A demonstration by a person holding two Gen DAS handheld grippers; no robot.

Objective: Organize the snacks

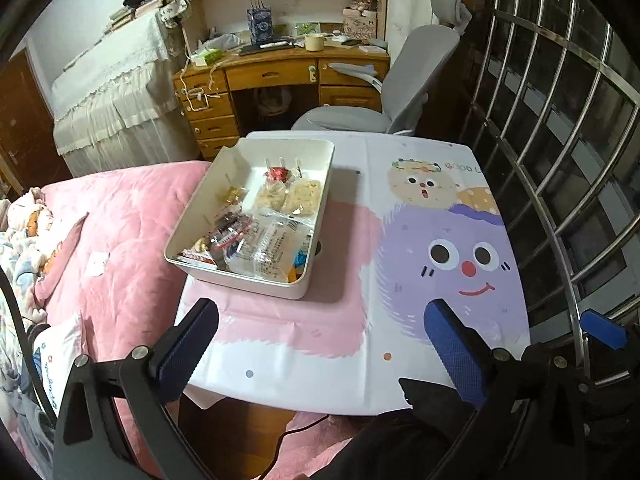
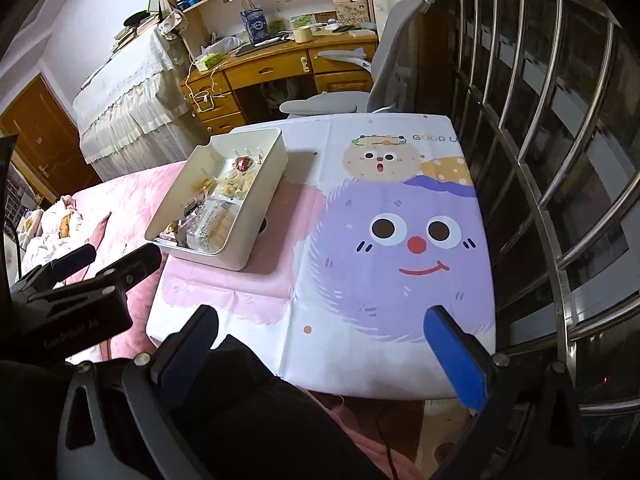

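Near: my left gripper (image 1: 320, 344) hangs over the counter's (image 1: 320, 360) front edge, jaws spread wide, nothing between them. My right gripper (image 2: 320, 344) is likewise spread and empty, over the purple cartoon face on the cloth (image 2: 400, 240). Neither touches anything.

Risks, as I judge them:
- The cloth lies loose with creases; a fingertip dragging on it could pull it and shift whatever stands on it.
- The bin (image 1: 180, 236) sits at the counter's left edge, next to the pink bed (image 1: 120, 240). A push from the right could tip it off onto the bedding.
- The wrappers are clear and slick; a pinch on one may lift two or slip.

Far: the white bin holds the snacks (image 1: 260, 232). Front end: clear printed packets stacked over red-and-dark wrappers. Middle: two pale cracker packs (image 1: 288, 196) and a gold-wrapped piece (image 1: 234, 194). Back: a red-wrapped sweet (image 1: 278, 174). No snacks lie on the cloth outside it, so the sorting looks nearly complete.
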